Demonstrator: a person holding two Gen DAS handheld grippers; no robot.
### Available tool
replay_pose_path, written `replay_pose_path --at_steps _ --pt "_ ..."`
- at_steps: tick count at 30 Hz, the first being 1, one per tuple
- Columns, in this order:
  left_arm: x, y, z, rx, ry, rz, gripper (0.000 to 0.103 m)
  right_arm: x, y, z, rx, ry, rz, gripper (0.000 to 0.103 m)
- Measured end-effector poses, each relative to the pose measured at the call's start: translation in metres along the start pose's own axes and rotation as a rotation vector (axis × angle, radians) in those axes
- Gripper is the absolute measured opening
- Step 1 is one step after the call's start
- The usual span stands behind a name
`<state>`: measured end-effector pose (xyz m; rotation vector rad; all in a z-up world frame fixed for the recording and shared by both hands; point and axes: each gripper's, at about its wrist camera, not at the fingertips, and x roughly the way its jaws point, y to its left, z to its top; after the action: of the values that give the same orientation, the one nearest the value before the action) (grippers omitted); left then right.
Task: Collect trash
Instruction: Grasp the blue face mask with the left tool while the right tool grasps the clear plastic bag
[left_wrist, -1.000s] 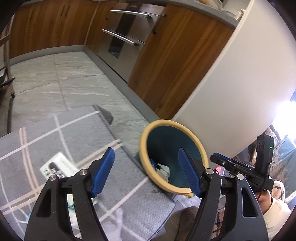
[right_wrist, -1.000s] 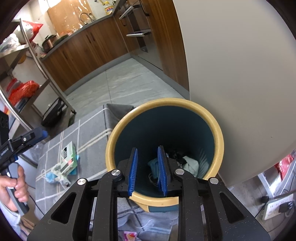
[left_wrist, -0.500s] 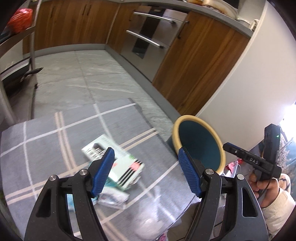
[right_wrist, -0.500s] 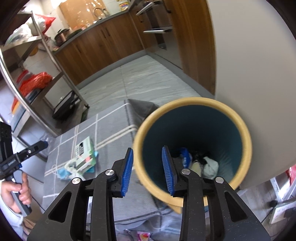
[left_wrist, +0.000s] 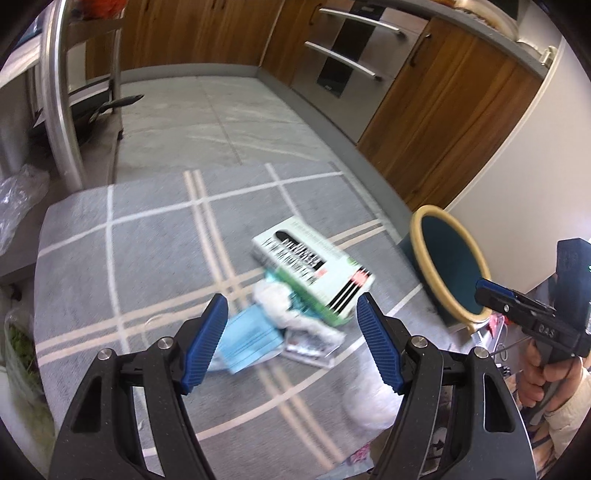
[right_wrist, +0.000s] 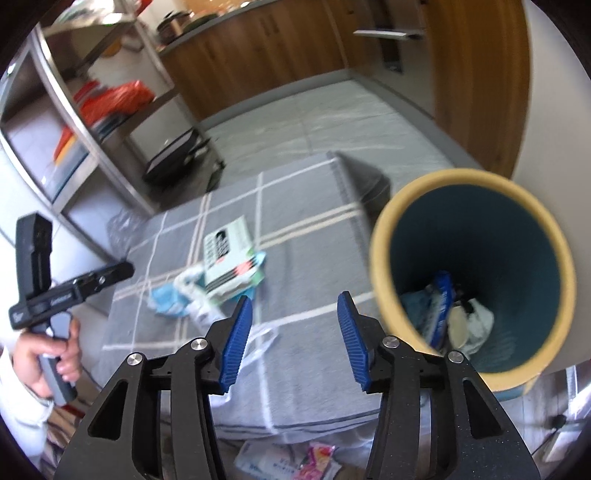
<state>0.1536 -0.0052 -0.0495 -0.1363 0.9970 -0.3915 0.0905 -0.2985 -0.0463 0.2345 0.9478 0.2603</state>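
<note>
Left gripper (left_wrist: 291, 332) jaws apart, empty, above the carton (left_wrist: 314, 269) on the rug (left_wrist: 147, 258). Right gripper (right_wrist: 295, 332) jaws just opening, empty, beside the bin (right_wrist: 384, 258).

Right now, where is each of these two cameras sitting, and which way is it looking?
Left wrist: rides on the left gripper, looking down over its open blue fingers at the box and wrappers on the grey rug; the person's right hand shows at the right edge.
Right wrist: rides on the right gripper, whose jaws have just been opening with nothing between them, facing the rug beside the bin; the left hand shows at the left edge.
Shared: rug, box, bin.
</note>
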Motion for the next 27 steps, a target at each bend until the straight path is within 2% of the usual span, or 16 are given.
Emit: replay_pose_path --at_steps 9,14,24,27 --pt "0.0 0.02 -0.008 -0.032 0.016 0.028 0.071 0.029 0.044 -0.023 -0.092 0.119 0.094 0.061" --pt "0.001 0.02 -0.01 -0.022 0.021 0.04 0.072 0.047 0.071 -0.038 -0.163 0.177 0.117 0.063" --pt "0.02 0.009 -0.017 0.14 0.055 0.14 0.072 0.082 0.093 -0.054 -0.206 0.259 0.096 0.063" --pt "0.031 0.005 -0.02 0.205 0.075 0.169 0.072 0.089 0.093 -0.059 -0.216 0.273 0.084 0.056"
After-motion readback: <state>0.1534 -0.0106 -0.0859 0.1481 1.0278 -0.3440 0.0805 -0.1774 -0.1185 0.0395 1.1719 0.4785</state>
